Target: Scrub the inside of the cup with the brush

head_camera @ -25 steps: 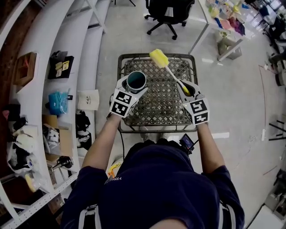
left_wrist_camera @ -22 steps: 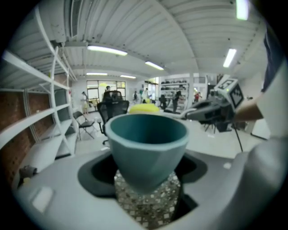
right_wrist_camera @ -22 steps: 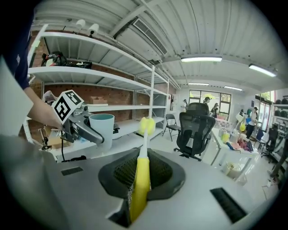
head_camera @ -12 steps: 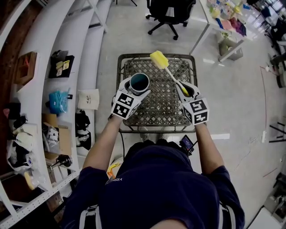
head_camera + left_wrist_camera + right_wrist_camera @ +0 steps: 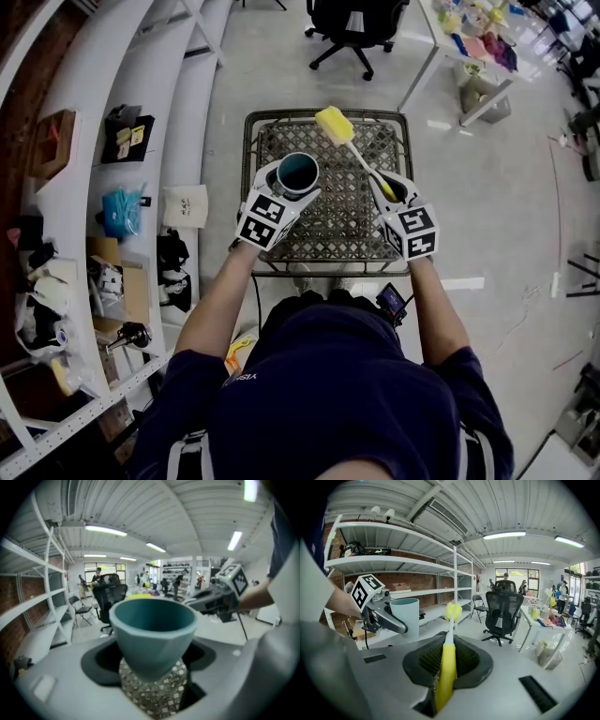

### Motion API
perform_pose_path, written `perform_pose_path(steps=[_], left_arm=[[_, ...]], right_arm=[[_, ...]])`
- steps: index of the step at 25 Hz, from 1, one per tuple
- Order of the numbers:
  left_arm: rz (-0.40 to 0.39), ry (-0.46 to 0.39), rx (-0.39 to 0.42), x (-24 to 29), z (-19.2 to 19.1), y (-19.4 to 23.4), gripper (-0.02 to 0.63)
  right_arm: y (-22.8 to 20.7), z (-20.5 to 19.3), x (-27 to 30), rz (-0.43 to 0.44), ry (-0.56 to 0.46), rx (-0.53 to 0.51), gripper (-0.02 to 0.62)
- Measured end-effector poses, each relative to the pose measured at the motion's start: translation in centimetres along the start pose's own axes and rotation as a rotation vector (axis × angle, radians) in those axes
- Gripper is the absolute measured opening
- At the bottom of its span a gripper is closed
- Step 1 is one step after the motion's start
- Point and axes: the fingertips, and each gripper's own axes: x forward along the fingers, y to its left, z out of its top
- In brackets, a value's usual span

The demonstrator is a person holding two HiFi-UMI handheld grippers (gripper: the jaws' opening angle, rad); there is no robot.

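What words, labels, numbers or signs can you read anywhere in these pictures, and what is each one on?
No text can be read with certainty.
Small white print on the person's dark navy shirt: too small to read.
Dark mark on the white paper bag on the floor: too small to read.
Left white marker cube and right white marker cube: black square code patterns, no letters or numbers.

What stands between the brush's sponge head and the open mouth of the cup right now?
Nothing visible. The left gripper holds the cup upright, its mouth open and empty. The right gripper holds the brush by its handle, its sponge head apart from the cup. Only air above the mesh table separates them.
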Motion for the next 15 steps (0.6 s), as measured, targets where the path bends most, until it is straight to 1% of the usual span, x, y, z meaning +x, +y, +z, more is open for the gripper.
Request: perform_pose_path(steps=[15], left_arm=[[-0.005, 0.014, -0.016, 0.94, -0.20, -0.69, 0.367]], right_arm=[[-0.68, -0.88, 0.22, 0.013, 0.012, 0.038, 0.032]])
